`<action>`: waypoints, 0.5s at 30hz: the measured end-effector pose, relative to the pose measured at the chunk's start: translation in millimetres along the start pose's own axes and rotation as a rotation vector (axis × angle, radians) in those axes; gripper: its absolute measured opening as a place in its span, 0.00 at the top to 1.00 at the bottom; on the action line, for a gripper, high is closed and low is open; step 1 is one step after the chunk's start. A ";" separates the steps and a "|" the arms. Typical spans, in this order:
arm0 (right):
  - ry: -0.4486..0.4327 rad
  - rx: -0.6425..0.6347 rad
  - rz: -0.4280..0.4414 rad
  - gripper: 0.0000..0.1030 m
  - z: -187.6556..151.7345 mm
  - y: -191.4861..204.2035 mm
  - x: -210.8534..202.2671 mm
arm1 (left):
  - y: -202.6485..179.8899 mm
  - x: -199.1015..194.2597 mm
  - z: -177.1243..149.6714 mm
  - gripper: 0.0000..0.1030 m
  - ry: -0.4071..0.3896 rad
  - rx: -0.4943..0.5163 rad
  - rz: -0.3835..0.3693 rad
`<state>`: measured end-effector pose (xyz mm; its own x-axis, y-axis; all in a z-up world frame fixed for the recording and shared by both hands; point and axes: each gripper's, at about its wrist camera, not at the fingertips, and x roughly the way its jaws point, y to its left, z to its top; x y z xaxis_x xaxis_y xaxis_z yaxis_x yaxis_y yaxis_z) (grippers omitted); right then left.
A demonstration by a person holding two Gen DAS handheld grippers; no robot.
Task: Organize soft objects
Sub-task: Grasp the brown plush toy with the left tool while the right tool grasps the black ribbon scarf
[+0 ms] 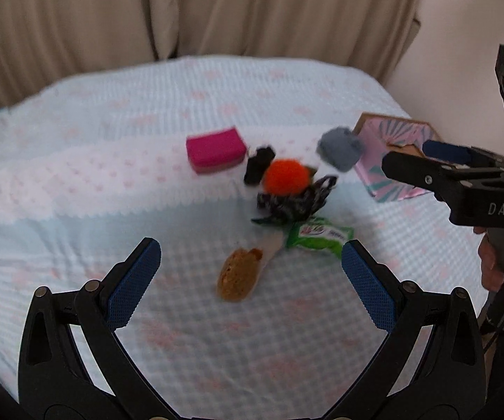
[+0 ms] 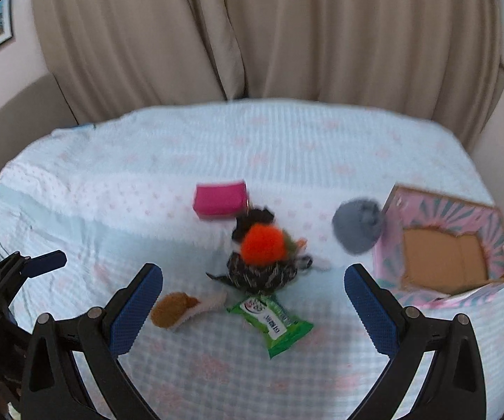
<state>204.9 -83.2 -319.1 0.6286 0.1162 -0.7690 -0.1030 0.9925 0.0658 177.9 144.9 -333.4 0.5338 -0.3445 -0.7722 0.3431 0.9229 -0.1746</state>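
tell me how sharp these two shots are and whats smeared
Left wrist view: motion-blurred; the grey pom-pom and pink sponge smear, while the left gripper stays crisp. Right wrist view: likewise soft on the orange pom-pom; fisheye bends the bed edge.

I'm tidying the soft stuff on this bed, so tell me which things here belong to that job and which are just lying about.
Belongs to the job:
pink sponge
orange pompom
grey fuzzy ball
black and white yarn bundle
brown plush toy
open pink box, probably the container

Just lying about:
green wipes packet, maybe
bedspread
curtain
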 end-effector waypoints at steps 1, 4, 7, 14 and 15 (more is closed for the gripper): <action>0.022 0.008 0.003 0.00 -2.4 -2.0 12.8 | 5.4 9.3 -2.6 0.03 0.013 -0.014 -0.009; 0.073 0.027 0.013 0.00 -8.5 -6.7 49.2 | 18.8 40.5 -11.1 0.07 0.051 -0.058 -0.040; 0.118 0.047 0.023 0.00 -13.5 -13.4 86.4 | 26.1 72.2 -21.6 0.09 0.087 -0.090 -0.076; 0.199 0.085 0.065 0.00 -21.9 -27.9 153.3 | 32.3 126.5 -42.3 0.12 0.162 -0.107 -0.140; 0.207 0.090 0.070 0.00 -23.0 -29.1 158.9 | 33.1 130.0 -44.2 0.14 0.168 -0.110 -0.145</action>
<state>290.0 -94.5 -457.8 0.4503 0.1841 -0.8737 -0.0655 0.9827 0.1733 224.5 138.2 -466.6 0.3464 -0.4500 -0.8231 0.3153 0.8823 -0.3496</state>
